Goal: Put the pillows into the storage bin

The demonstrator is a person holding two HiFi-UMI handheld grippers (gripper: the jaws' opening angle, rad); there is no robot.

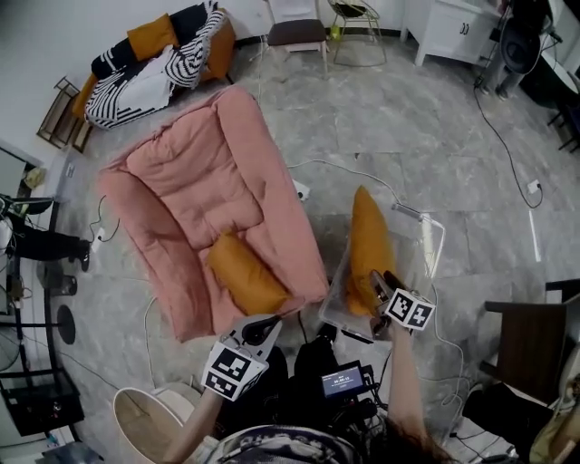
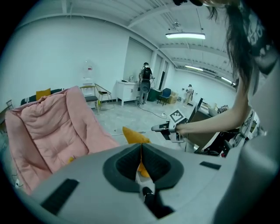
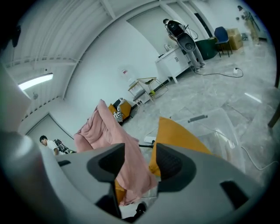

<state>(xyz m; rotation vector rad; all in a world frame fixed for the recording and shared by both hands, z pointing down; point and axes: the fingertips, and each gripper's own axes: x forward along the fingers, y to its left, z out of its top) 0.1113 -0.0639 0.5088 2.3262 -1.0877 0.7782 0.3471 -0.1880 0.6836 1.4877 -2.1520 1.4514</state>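
One orange pillow (image 1: 370, 243) stands on end inside the clear storage bin (image 1: 433, 237); in the right gripper view the same pillow (image 3: 183, 138) rises just beyond the jaws, with the bin (image 3: 223, 127) behind it. A second orange pillow (image 1: 245, 272) lies on the pink floor sofa (image 1: 204, 195). My right gripper (image 1: 376, 281) hovers at the bin's near side, open, with nothing between its fingers (image 3: 168, 162). My left gripper (image 1: 263, 328) sits below the sofa's near edge, jaws shut and empty (image 2: 141, 153), pointing toward the binned pillow (image 2: 134, 134).
A striped blanket with orange cushions (image 1: 154, 63) lies at the back left. A chair (image 1: 297, 32) and white cabinet (image 1: 453, 27) line the far wall. Cables and a power strip (image 1: 301, 190) cross the floor. A dark chair (image 1: 530, 340) stands right, a round stool (image 1: 154, 421) near left.
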